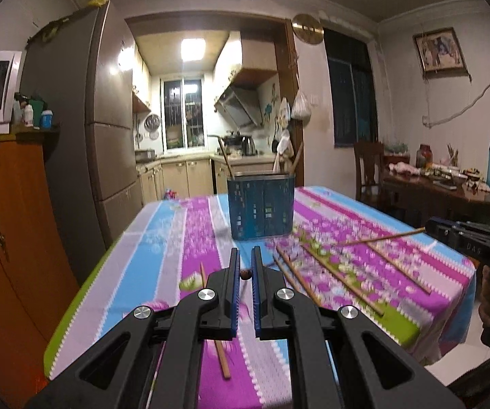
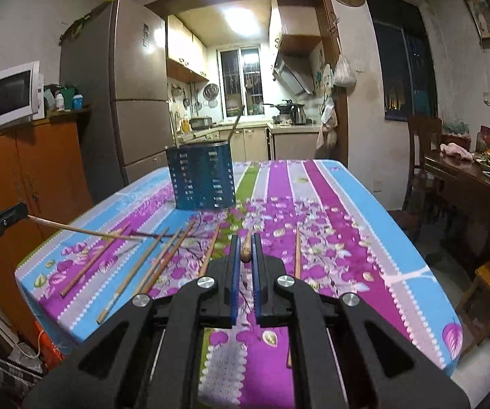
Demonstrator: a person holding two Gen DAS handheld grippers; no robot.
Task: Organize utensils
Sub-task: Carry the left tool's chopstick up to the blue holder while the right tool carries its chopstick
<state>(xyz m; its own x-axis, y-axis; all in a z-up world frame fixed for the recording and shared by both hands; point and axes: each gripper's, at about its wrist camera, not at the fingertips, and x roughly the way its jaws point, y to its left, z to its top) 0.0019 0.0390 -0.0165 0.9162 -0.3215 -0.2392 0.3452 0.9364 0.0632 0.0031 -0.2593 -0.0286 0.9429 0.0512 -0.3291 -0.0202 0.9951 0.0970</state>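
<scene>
Between the blue pads of the left gripper, one chopstick is pinched by its butt end alone; the right gripper pinches a second chopstick the same way, its shaft running toward twelve o'clock. In the right wrist view the left gripper's chopstick juts from the nine o'clock edge, above the table.

Risk, as judged: with so short a hold on each stick, either may pivot or slip free during carriage. The long free ends could also strike the holder's rim, or the two sticks already leaning inside it, and fail to drop in.

Loose chopsticks lie scattered on the striped floral tablecloth, several crossing near eleven o'clock; a low tip could sweep them over the table edge. One more chopstick lies just right of the right gripper.

At twelve o'clock, further back, stands the blue perforated holder, upright, well apart from both grippers.

Beyond it: a refrigerator at ten o'clock, a lit kitchen through the doorway, and a cluttered wooden side table at three o'clock.
</scene>
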